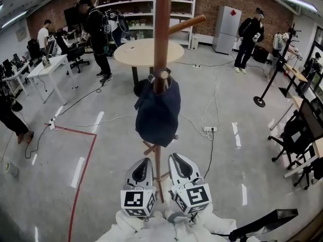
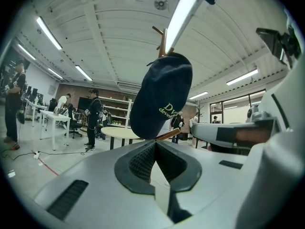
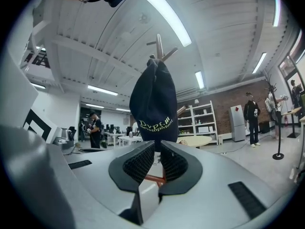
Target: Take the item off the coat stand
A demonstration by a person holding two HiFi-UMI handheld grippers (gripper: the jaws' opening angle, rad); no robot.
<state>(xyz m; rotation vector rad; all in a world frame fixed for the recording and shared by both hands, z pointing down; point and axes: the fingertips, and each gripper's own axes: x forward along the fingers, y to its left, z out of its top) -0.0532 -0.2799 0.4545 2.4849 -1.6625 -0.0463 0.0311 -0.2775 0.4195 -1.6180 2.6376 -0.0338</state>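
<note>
Navy cloth, a cap (image 1: pixel 157 112) with pale lettering, is seen hanging from a short peg (image 1: pixel 162 75) on the wooden coat stand (image 1: pixel 162 29), with its lower edge just above the stand's low pegs (image 1: pixel 149 147). Both grippers are held level, close below that edge, and no contact with it can be made out. The left gripper (image 1: pixel 145 160) has its 2 jaws drawn together on nothing. The pads of the right gripper (image 1: pixel 175 157) all but meet, with the hem seen just beyond the tips rather than pinched. If closed jaws were pushed forward, the cap would probably only be nudged and set swinging. If a thin fold alone were pinched, the cloth could slip out and fall to the floor (image 1: pixel 101 150). A pull outward or downward, rather than up and off the peg, could snag the cap and tilt or drag the slender stand. The low pegs could also be knocked by either gripper.
</note>
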